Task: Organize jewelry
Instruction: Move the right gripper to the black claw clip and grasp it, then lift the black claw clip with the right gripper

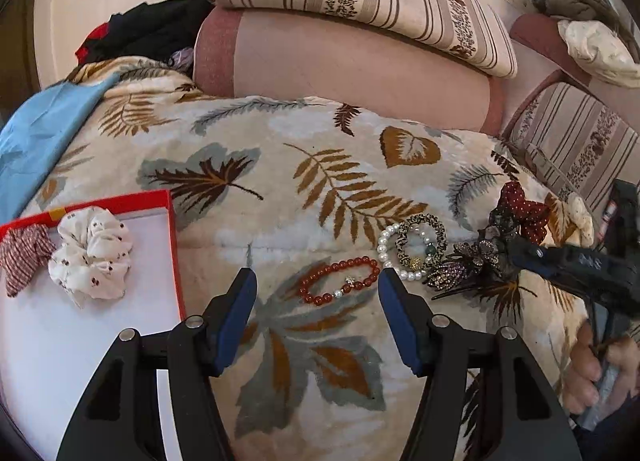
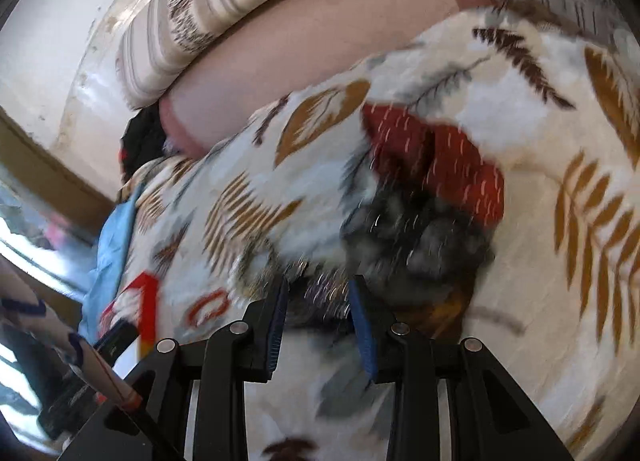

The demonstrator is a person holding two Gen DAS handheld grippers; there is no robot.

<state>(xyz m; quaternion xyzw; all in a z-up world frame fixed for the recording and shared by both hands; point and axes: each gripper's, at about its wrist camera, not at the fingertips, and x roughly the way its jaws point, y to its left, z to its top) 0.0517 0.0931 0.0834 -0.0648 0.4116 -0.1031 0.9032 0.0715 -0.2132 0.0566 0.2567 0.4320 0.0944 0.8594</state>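
**A:** What should the step in hand look like, done well?

**B:** My reading is that the right tool (image 2: 318, 315) is going for the jewelled flower clip (image 1: 466, 265), which lies on the leaf-print blanket (image 1: 280, 181) at the right of the pile. I'd bring the blue pads in on either side of the clip's solid body, not the thin prongs, and lift straight up so it doesn't drag the pearl bracelet (image 1: 390, 251) or the leopard-print hair tie (image 1: 422, 239) just beside it. Then carry it left to the red box (image 1: 172, 245).

**A:** How far open is that right tool?

**B:** Partly open. In its own view the jaws stand a modest gap apart, with something dark and sparkly between or just beyond them. The picture is smeared, so I can't tell whether the pads touch it yet. The red dotted bow (image 2: 436, 157) sits just past it.

**A:** And the left tool (image 1: 318, 285)?

**B:** Spread wide and holding nothing. It hangs over the blanket with the red bead bracelet (image 1: 340, 279) lying just beyond its tips, between them.

**A:** What's in the box so far?

**B:** A white scrunchie (image 1: 92, 251) and a red checked scrunchie (image 1: 24, 255), both at its far end. The near part shows bare white floor.
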